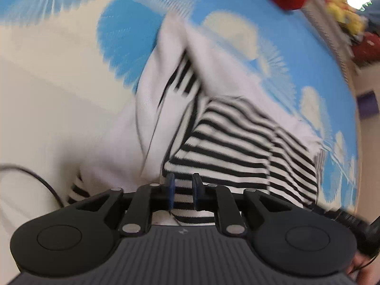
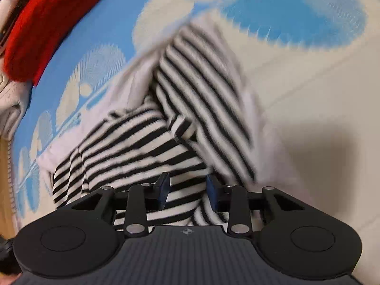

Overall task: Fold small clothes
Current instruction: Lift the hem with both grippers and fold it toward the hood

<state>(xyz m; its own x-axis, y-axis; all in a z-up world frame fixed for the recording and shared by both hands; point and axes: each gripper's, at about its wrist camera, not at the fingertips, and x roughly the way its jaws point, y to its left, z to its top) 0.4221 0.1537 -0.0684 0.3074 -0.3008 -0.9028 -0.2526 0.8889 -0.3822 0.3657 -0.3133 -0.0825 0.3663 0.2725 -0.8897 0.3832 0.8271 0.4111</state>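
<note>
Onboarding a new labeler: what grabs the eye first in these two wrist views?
The black-and-white striped garment, crumpled at centre on the blue-and-cream patterned bedspread. Its fabric lies between the pads of both the left gripper and the right gripper, the left nearly closed, the right wider apart. Next, a red knitted item at the bedspread's far edge.

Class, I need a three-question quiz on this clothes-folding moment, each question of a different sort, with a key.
1. True or false: the left hand-held gripper has striped fabric between its fingers.
2. Which colour is the knitted item lying beyond the striped garment? A green, B red, C black.
3. Fill in: the bedsheet is cream and ____.

Key: 1 true; 2 B; 3 blue.
</note>
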